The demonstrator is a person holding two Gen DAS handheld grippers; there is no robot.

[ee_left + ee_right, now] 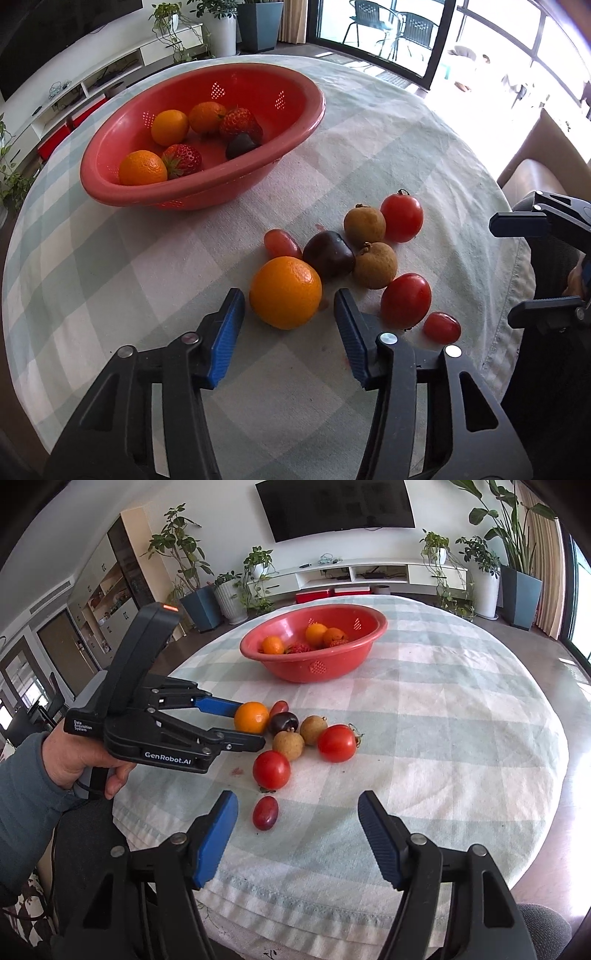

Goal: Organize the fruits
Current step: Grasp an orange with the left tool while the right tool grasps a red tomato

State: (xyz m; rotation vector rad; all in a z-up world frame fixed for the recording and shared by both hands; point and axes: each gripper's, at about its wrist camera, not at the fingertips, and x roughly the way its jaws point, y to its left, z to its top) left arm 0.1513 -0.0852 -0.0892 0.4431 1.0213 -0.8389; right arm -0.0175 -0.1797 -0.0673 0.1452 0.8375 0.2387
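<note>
Round counter under a pale green-and-white checked cloth. Red colander bowl sits toward the far side, well apart from the loose fruit. In the bowl: three oranges, two strawberries and one dark fruit.

Loose fruit lies in a cluster on the cloth near the close edge. Orange at the cluster's left end in the left wrist view. Touching it behind: a small red grape and a dark plum-like fruit. Two brown longans beside the dark fruit, one behind the other. Two tomatoes, one by each longan; the far one keeps its stem. A second grape lies alone, nearest the counter edge.

Left tool: held in a hand with a grey-blue sleeve, pointing steeply down at the cluster. Its blue-padded fingers bracket the orange, one on each side. A narrow gap shows at the left pad; the right pad is also just clear. Not gripping; orange rests on the cloth. In the right wrist view the far finger reaches the orange's side and the near one runs just beneath it.

Right tool: spread wide, nothing between the pads, hovering over the near edge. The lone grape lies just ahead of its left finger, apart from it.
</note>
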